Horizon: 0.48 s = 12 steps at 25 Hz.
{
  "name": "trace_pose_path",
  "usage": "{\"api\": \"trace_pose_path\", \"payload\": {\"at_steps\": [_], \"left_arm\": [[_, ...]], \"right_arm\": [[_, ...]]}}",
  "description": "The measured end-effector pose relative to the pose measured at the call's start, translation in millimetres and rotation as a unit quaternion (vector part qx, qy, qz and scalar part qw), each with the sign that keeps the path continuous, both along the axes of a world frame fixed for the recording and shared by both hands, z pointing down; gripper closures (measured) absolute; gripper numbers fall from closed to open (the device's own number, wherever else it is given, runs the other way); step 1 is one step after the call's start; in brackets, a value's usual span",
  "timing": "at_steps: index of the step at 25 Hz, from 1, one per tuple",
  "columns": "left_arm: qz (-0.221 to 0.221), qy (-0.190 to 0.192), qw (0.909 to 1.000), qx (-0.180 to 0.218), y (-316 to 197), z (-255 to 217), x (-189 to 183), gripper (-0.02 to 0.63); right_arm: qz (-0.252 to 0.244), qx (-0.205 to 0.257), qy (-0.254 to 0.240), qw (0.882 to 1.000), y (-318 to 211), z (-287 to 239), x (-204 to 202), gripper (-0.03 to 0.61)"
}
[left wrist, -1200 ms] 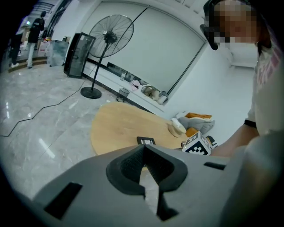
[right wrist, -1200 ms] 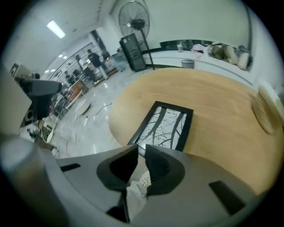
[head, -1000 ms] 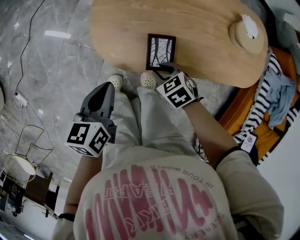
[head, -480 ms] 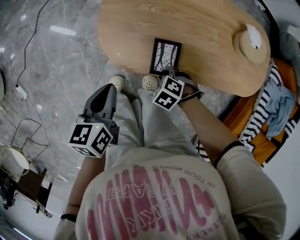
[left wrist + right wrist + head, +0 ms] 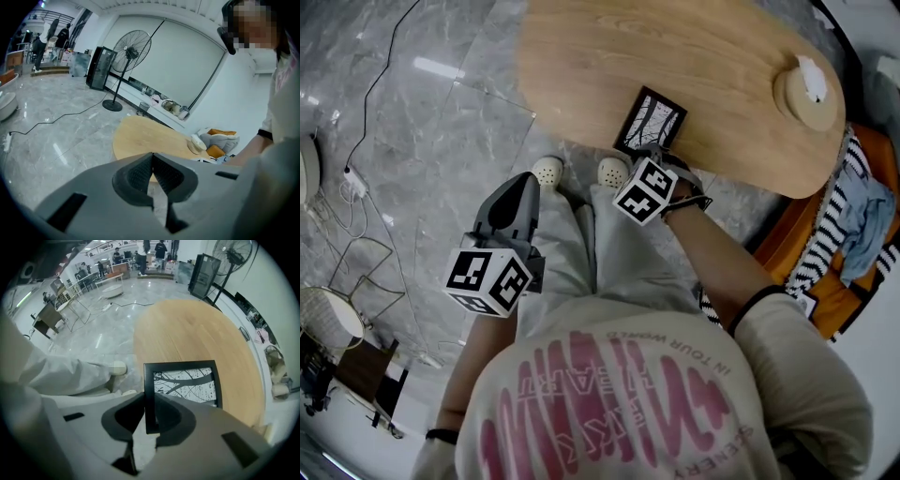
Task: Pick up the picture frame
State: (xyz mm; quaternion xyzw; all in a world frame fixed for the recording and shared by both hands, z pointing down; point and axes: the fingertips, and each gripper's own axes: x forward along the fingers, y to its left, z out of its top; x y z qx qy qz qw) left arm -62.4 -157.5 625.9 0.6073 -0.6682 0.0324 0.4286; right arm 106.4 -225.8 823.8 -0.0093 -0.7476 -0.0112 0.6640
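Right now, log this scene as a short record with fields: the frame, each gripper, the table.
picture frame: black border, black-and-white print, at the near edge of the table
right gripper: points down, jaws closing, pads on one side bar of the picture frame
left gripper: jaws together, nothing between them, held over the floor short of the table
wooden table: rounded light top, the picture frame near the person's side

Right gripper (image 5: 150, 401) closing on frame (image 5: 183, 380), left (image 5: 152, 157) closed

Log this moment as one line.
step: grasp | right gripper: jaws closing, picture frame side between them | place: table edge | left gripper: shut, empty
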Motion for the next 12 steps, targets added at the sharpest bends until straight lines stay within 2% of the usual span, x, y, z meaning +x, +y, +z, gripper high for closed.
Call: {"api": "trace_pose_path", "payload": {"at_steps": [4,6,12], "left_arm": [[0.003,-0.006,1.0000,0.007,3.3,-12.3,-15.6,0.611],[0.005,-0.008,0.9999,0.013,3.4,-20.9,-24.9,0.611],[0.034,-0.019,0.9986,0.035,-8.9,-50.3,-53.9,0.611]], "right_arm": [[0.055,-0.021,-0.013,0.998,6.7,-12.7,-11.5,0.509],[0.101,-0.036,-0.026,0.994,6.6,-22.2,-22.0,0.509],[0.250,-0.057,-0.070,0.964,-9.6,-60.6,-50.7,0.509]]}}
